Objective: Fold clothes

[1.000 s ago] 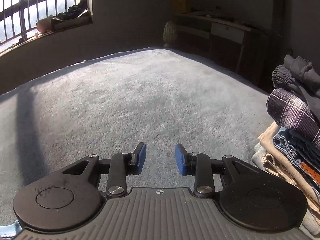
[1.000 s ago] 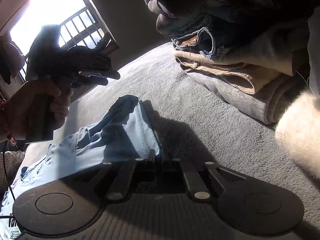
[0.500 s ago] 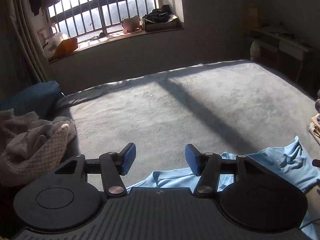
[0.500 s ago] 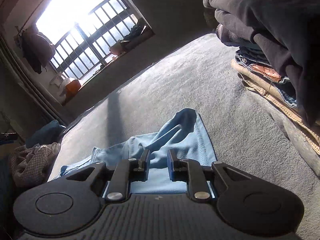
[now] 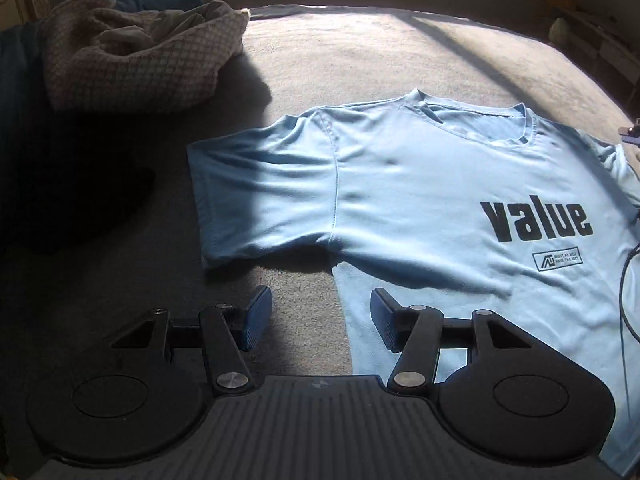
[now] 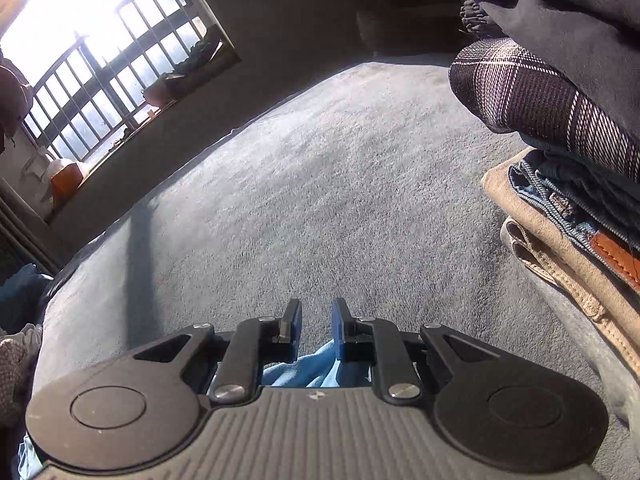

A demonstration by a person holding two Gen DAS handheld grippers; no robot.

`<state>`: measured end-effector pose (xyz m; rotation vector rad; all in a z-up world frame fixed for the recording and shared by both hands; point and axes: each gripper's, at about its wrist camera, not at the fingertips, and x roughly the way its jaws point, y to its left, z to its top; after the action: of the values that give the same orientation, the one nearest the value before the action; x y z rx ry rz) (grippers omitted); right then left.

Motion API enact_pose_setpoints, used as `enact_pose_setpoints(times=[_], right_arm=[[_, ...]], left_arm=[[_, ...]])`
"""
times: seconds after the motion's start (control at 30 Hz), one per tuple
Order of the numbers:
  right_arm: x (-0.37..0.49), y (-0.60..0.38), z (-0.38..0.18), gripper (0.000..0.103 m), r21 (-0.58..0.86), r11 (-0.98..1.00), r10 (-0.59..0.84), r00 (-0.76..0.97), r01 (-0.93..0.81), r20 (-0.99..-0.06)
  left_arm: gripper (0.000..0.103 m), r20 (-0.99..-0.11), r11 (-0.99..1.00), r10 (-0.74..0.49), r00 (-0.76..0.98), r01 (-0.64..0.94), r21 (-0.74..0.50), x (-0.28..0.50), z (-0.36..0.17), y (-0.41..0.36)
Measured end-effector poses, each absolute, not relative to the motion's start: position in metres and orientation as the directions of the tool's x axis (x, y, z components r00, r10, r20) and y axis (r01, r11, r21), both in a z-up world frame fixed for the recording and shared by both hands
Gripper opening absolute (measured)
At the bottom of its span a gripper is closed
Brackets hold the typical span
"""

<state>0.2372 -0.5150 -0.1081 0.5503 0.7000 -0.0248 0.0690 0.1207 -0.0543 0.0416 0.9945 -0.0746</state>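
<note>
While the shirt (image 5: 420, 200) lies flat, print up, on the bed (image 5: 360, 52), its side edge is seen between the spread, empty left tongs (image 5: 321, 322). Collar lies ahead, sleeve ahead-left. Right tongs (image 6: 316, 326), slightly parted, pinch nothing.

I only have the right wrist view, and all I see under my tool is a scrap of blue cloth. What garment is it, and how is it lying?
Observer: It's a light blue T-shirt, spread flat with the print facing up.
Operator: Where's the left tool?
Observer: The left tool hangs over the shirt's side edge, below a sleeve. Its jaws have just been opening and grip nothing.
Operator: Anything else nearby?
Observer: A crumpled checked cloth lies beyond that sleeve.
</note>
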Motion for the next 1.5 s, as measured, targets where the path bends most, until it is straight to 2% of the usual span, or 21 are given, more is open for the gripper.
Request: enact_pose_setpoints(times=[0.07,0.2,0.43,0.7,0.83,1.07,1.17,1.23,1.27,1.5], right_arm=[[0.22,-0.5,-0.099,0.018,0.498,0.853,0.216,0.762,0.157,-0.61],[0.195,-0.476,-0.072,0.018,0.576,0.811,0.326,0.738,0.103,-0.591],[0.139,-0.428,0.004,0.018,0.674,0.733,0.523,0.709,-0.091,-0.473],[0.079,-0.369,0.003,0.019,0.852,0.497,0.768,0.541,-0.166,-0.342],[0.061,-0.341,-0.021,0.019,0.93,0.354,0.854,0.439,-0.098,-0.279],[0.047,-0.284,-0.054,0.019,0.914,0.404,0.87,0.322,-0.03,-0.374],[0.039,-0.27,-0.056,0.019,0.907,0.419,0.868,0.312,-0.042,-0.386],[0.033,-0.264,-0.056,0.019,0.903,0.427,0.866,0.305,-0.042,-0.395],[0.03,-0.262,-0.055,0.019,0.897,0.439,0.861,0.309,-0.046,-0.405],[0.019,-0.261,-0.055,0.019,0.86,0.507,0.823,0.334,-0.065,-0.46]], left_arm=[[0.055,-0.846,0.995,-0.063,0.529,0.099,-0.012,0.06,-0.063,0.131],[0.055,-0.865,0.983,-0.177,0.47,0.135,-0.127,0.047,-0.082,0.139],[0.055,-0.84,0.955,-0.296,0.454,0.16,-0.25,0.025,-0.095,0.136],[0.054,-0.834,0.937,-0.349,0.428,0.177,-0.301,-0.013,-0.1,0.135],[0.051,-0.85,0.936,-0.351,0.394,0.166,-0.309,-0.028,-0.102,0.133],[0.039,-0.863,0.945,-0.318,0.394,0.211,-0.251,-0.041,-0.105,0.117],[0.02,-0.868,0.947,-0.309,0.389,0.211,-0.243,-0.044,-0.109,0.114],[0.002,-0.872,0.951,-0.299,0.389,0.201,-0.236,-0.046,-0.112,0.114],[0.0,-0.872,0.953,-0.292,0.392,0.195,-0.232,-0.047,-0.114,0.115],[0.0,-0.861,0.937,-0.349,0.37,0.162,-0.31,-0.052,-0.114,0.129]])
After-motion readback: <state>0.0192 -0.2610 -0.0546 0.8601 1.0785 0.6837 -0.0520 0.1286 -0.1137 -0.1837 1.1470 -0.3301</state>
